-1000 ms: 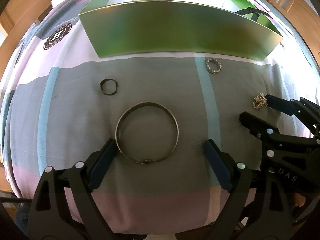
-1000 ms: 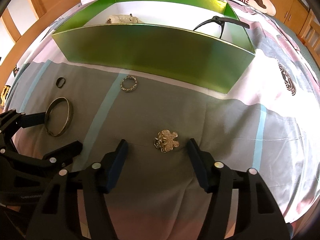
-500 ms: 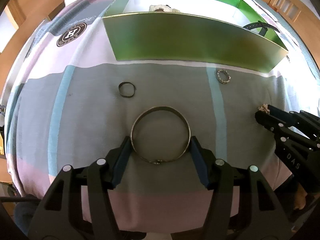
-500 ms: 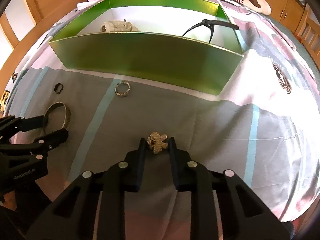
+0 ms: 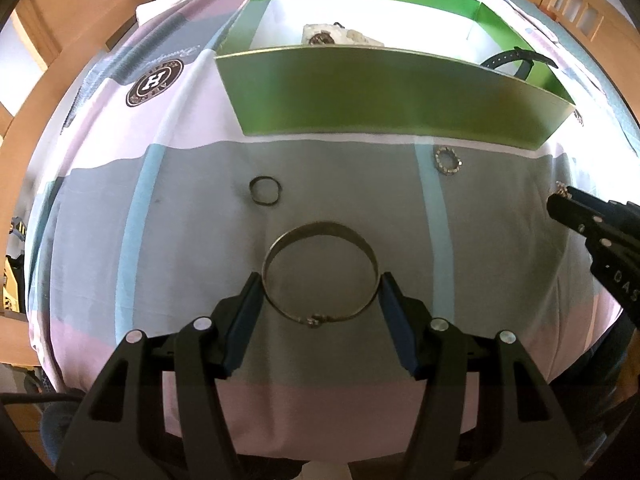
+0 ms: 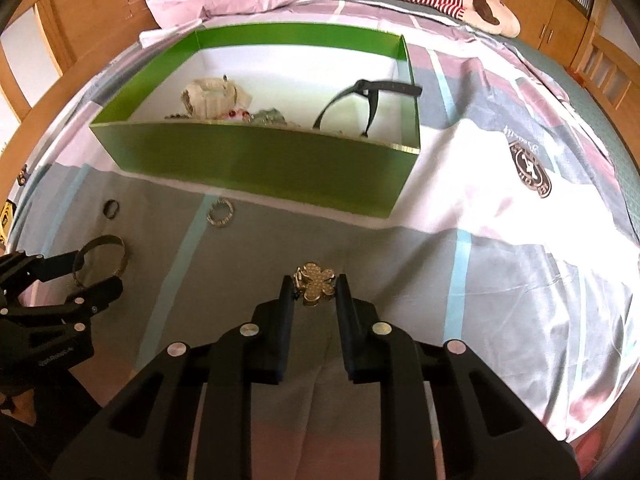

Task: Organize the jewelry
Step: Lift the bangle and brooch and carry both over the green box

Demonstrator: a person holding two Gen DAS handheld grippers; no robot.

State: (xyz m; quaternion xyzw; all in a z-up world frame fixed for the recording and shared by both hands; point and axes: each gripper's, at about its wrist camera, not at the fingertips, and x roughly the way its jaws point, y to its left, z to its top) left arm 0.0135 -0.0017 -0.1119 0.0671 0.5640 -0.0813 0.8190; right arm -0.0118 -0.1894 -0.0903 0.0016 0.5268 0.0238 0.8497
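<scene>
A thin metal bangle (image 5: 320, 225) lies on the grey part of the bedsheet, and my left gripper (image 5: 320, 286) is shut on it, one pad against each side. From the right wrist view the same bangle (image 6: 122, 254) shows between the left gripper's fingers (image 6: 98, 270). My right gripper (image 6: 314, 284) is shut on a gold flower-shaped brooch (image 6: 316, 280), whose top sticks out past the fingertips. In the left wrist view, the brooch (image 5: 562, 190) peeks out at the right gripper's tip (image 5: 560, 200). The green box (image 6: 260, 164) stands behind, holding a beige pouch (image 6: 212, 94) and a black strap (image 6: 372, 92).
A small dark ring (image 5: 251, 190) and a beaded ring (image 5: 436, 160) lie on the sheet in front of the green box (image 5: 380, 92). Both also show in the right wrist view, the dark ring (image 6: 106, 210) and the beaded ring (image 6: 210, 216). Wooden bed frame and cupboards surround the bed.
Both grippers have gone from wide open to shut, the left on the bangle and the right on the brooch. The right one has since risen a little, showing more of the box's inside.
</scene>
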